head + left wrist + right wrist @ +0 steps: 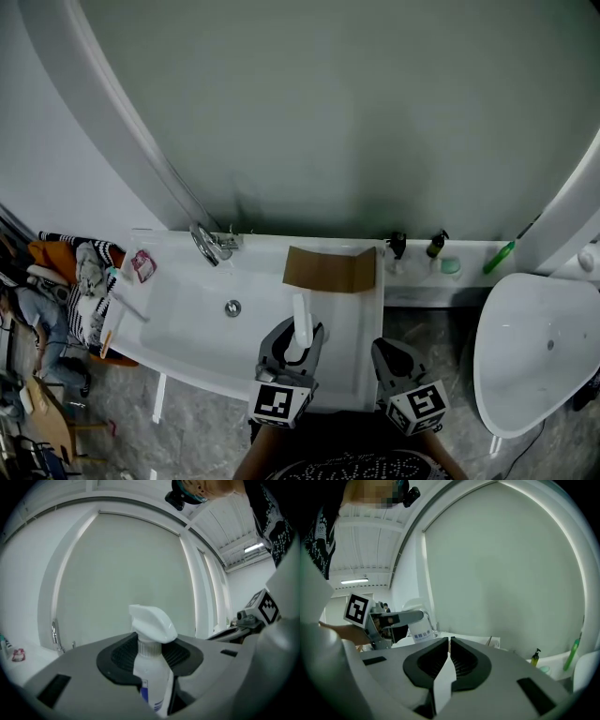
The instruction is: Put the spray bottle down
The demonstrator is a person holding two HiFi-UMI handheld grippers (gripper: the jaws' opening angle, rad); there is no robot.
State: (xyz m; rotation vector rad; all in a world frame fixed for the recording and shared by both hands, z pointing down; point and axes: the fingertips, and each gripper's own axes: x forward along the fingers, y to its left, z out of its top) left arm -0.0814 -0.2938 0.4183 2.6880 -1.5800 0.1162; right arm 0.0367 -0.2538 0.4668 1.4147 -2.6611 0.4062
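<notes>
A white spray bottle (302, 324) with a white trigger head stands upright between the jaws of my left gripper (299, 336), which is shut on its body over the right part of the white sink (187, 323). In the left gripper view the spray bottle (151, 667) fills the gap of that gripper (151, 660), its blue label partly hidden by the jaws. My right gripper (386, 349) hangs just right of the sink's front corner. In its own view the right gripper (449, 660) is shut on a thin white sheet (443, 686).
A chrome faucet (208, 244) and a drain (232, 307) belong to the sink. A brown sheet (330, 269) lies at its back right. Two dark pump bottles (397, 246) and a green item (498, 258) stand on the ledge. A white toilet bowl (539, 347) is at right.
</notes>
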